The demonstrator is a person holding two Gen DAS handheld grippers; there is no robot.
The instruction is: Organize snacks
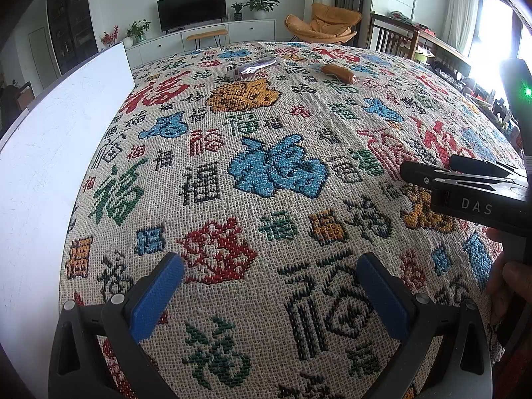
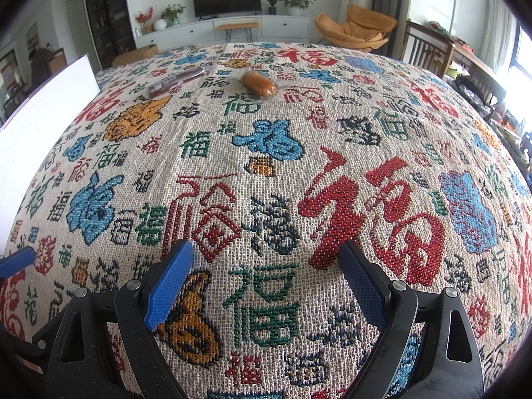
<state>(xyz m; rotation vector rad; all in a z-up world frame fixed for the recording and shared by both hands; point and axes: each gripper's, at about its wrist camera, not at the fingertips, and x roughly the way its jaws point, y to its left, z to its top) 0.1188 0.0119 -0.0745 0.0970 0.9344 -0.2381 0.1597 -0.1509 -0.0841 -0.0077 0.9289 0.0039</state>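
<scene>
Two snacks lie far away on the patterned tablecloth (image 1: 266, 126). One is an orange-brown bun in a clear wrapper (image 1: 339, 72) (image 2: 259, 83). The other is a dark, long snack in a shiny wrapper (image 1: 254, 67) (image 2: 176, 81), to the left of the bun. My left gripper (image 1: 271, 267) is open and empty, low over the near cloth. My right gripper (image 2: 267, 257) is open and empty too. The right gripper's black body (image 1: 465, 186) shows at the right edge of the left wrist view. A blue fingertip (image 2: 16, 261) of the left gripper shows at the left edge of the right wrist view.
A white board or box (image 1: 50, 139) (image 2: 43, 106) stands along the left side of the table. Behind the table are a TV cabinet (image 1: 199, 35), an orange chair (image 1: 327, 25) and wooden chairs (image 1: 399, 40) on the right.
</scene>
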